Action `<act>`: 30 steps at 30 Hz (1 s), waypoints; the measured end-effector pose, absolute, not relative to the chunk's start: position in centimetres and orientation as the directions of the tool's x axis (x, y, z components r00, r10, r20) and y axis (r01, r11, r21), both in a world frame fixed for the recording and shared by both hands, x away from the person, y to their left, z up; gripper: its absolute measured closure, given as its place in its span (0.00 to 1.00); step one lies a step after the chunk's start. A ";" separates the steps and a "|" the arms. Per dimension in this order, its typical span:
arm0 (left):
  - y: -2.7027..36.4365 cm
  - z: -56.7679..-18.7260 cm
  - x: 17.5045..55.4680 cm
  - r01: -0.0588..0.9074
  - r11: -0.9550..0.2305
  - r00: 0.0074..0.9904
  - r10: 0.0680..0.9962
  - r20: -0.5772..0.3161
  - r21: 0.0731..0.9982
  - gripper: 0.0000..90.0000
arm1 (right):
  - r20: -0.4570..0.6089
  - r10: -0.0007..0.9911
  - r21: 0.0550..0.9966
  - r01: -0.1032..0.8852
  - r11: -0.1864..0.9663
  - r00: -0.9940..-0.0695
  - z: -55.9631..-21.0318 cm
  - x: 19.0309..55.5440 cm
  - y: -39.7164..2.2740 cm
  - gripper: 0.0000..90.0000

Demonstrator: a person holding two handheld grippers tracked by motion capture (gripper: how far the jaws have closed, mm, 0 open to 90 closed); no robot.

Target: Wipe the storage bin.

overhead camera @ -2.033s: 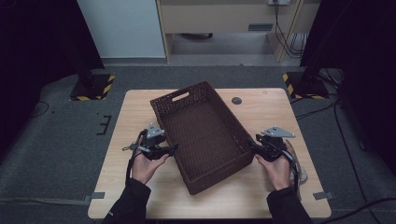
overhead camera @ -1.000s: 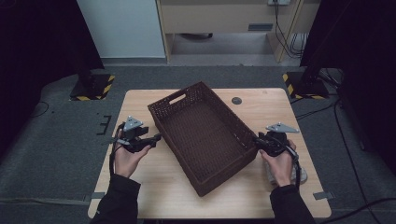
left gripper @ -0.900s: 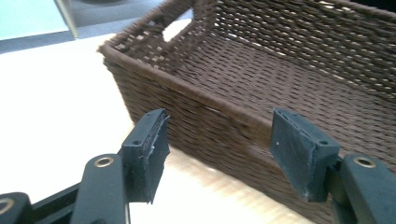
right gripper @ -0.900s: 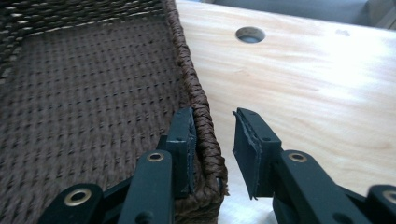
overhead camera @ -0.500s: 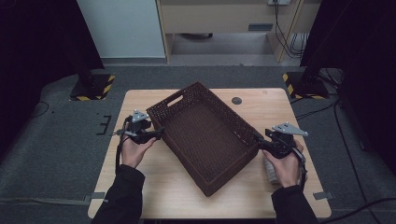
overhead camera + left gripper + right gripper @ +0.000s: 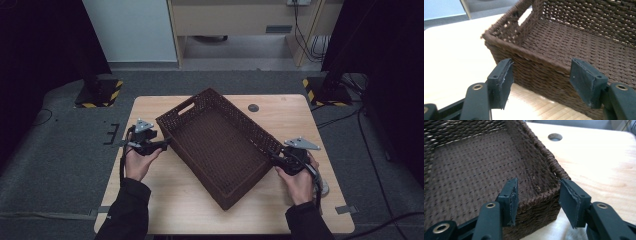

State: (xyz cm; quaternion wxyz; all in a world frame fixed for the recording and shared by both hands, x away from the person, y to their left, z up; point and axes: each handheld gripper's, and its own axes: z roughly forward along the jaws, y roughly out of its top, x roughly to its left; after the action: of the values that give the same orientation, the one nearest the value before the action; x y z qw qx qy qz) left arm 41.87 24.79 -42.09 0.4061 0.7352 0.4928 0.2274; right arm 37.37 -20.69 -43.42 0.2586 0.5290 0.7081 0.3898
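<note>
Woven dark-brown basket [image 6: 220, 150] lies empty on the light wooden surface [image 6: 165, 200], turned at an angle so that one corner points toward the person.

Left gripper [image 6: 162, 144]: positioned just beside the basket's long wall on the person's left, near the end with the cut-out handle [image 6: 186, 107]. In the left gripper view its fingers [image 6: 501, 81] stand wide apart in front of the outer face of that wall [image 6: 534, 72]. The rim runs across the gap between them. Neither pad presses on the weave; the left gripper is open.

Right gripper [image 6: 274, 159]: positioned at the corner of the basket on the person's right. In the right gripper view the corner [image 6: 546, 195] sits between the fingers [image 6: 510, 200], one finger over the inside, the other outside the wall. These fingers have just been opening; a gap shows on the outer side, so the corner is released.

A round hole [image 6: 253, 107] in the surface lies beyond the basket's far wall.
</note>
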 end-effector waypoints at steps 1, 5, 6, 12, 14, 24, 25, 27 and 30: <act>25.0 -42.0 41.8 0.539 -0.185 0.410 0.910 -0.064 0.822 0.37 | 0.044 0.953 0.831 0.541 0.132 -0.301 -43.6 37.6 -20.8 0.55; 25.6 -41.9 41.8 0.539 -0.179 0.401 0.914 -0.064 0.823 0.37 | 0.017 0.952 0.845 0.514 0.150 -0.307 -44.0 39.1 -21.2 0.53; 25.8 -41.9 42.0 0.539 -0.179 0.397 0.916 -0.061 0.823 0.36 | 0.024 0.952 0.842 0.520 0.146 -0.306 -44.1 39.5 -21.4 0.50; 26.7 -42.0 43.3 0.551 -0.176 0.372 0.927 -0.052 0.816 0.36 | 0.061 0.930 0.848 0.510 0.142 -0.362 -43.8 37.9 -21.0 0.48; 26.6 -42.1 43.8 0.554 -0.186 0.381 0.923 -0.049 0.812 0.36 | 0.090 0.929 0.843 0.524 0.121 -0.358 -44.0 37.4 -20.5 0.51; 26.4 -42.2 46.3 0.575 -0.207 0.402 0.914 -0.053 0.792 0.36 | 0.058 0.938 0.836 0.531 0.142 -0.343 -44.2 39.8 -20.7 0.54; 26.4 -42.3 46.4 0.580 -0.208 0.402 0.914 -0.055 0.788 0.36 | 0.064 0.938 0.835 0.534 0.136 -0.340 -44.2 40.0 -20.9 0.52; 26.3 -42.7 46.6 0.595 -0.227 0.422 0.905 -0.059 0.771 0.41 | 0.076 0.938 0.839 0.530 0.123 -0.338 -44.0 39.8 -21.2 0.49; 26.2 -43.2 46.3 0.591 -0.271 0.446 0.895 -0.029 0.760 0.48 | 0.097 0.923 0.854 0.507 0.114 -0.372 -43.6 38.6 -21.3 0.48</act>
State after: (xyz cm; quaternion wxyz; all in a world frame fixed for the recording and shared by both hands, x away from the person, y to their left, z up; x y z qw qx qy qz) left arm 46.34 26.16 -43.19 0.3626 0.7692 0.4830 0.2090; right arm 38.58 -21.31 -43.58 0.2408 0.5062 0.7065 0.4320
